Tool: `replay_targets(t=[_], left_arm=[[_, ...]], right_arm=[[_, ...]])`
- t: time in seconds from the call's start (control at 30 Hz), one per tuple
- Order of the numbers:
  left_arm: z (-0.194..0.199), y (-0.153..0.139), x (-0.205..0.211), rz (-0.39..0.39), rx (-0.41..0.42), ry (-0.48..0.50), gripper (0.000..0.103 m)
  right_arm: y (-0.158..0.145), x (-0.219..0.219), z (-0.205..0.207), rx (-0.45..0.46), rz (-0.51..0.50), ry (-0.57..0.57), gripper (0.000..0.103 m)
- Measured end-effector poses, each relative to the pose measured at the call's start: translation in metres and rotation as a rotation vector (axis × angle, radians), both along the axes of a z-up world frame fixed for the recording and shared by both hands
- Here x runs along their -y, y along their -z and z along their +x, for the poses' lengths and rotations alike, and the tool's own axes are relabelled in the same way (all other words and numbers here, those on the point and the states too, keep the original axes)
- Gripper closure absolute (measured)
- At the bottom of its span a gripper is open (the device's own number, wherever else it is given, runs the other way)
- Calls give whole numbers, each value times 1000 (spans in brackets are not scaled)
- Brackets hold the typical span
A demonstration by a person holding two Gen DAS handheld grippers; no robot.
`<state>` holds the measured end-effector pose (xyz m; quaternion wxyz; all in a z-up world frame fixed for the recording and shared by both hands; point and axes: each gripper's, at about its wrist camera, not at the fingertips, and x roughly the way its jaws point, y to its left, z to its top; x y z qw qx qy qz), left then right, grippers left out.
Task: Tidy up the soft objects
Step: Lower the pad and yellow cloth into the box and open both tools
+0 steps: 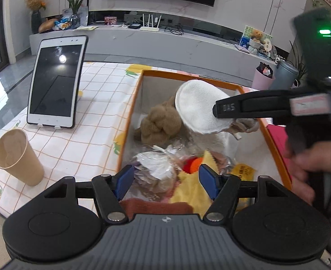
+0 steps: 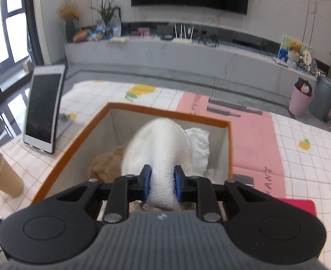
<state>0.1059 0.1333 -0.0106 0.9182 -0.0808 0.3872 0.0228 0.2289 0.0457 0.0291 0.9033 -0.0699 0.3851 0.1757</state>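
The white pad [image 2: 158,155] sits clamped between the right gripper's [image 2: 162,181] jaws above the orange-rimmed box [image 2: 170,113]; the left gripper's [image 1: 165,180] jaws stand apart.

I see a white fleecy pad [image 2: 158,155] held over the orange-rimmed box [image 2: 165,112], pinched at one end and bulging into a rounded disc. Below it in the box lie a tan knotted plush [image 1: 159,123], crinkled clear-wrapped bundles [image 1: 156,164] and a yellow cloth [image 1: 192,189] — all heaped loosely together.
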Motion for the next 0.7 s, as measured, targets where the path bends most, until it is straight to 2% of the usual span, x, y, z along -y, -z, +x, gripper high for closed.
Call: replay_targets(t=[0.17, 0.3, 0.4, 0.5, 0.53, 0.57, 0.63, 0.7], left_arm=[[0, 5, -7, -31, -13, 3, 25], [-2, 6, -6, -19, -1, 9, 25], [-3, 5, -4, -15, 1, 12, 25], [-4, 5, -1, 9, 1, 19, 25], [-4, 5, 0, 17, 0, 19, 25], [-4, 5, 1, 22, 0, 18, 25], [-6, 3, 2, 23, 6, 20, 23], [-9, 0, 1, 20, 17, 19, 21]], right_arm=[[26, -16, 30, -143, -16, -40, 88], [53, -28, 46, -245, -43, -43, 88], [66, -32, 48, -274, -62, -47, 89], [63, -34, 46, -261, -70, -44, 87], [63, -35, 46, -258, -80, -36, 83], [62, -35, 45, -252, -86, -23, 69], [58, -33, 41, -235, -88, -12, 50], [49, -30, 33, -209, -66, -29, 42]])
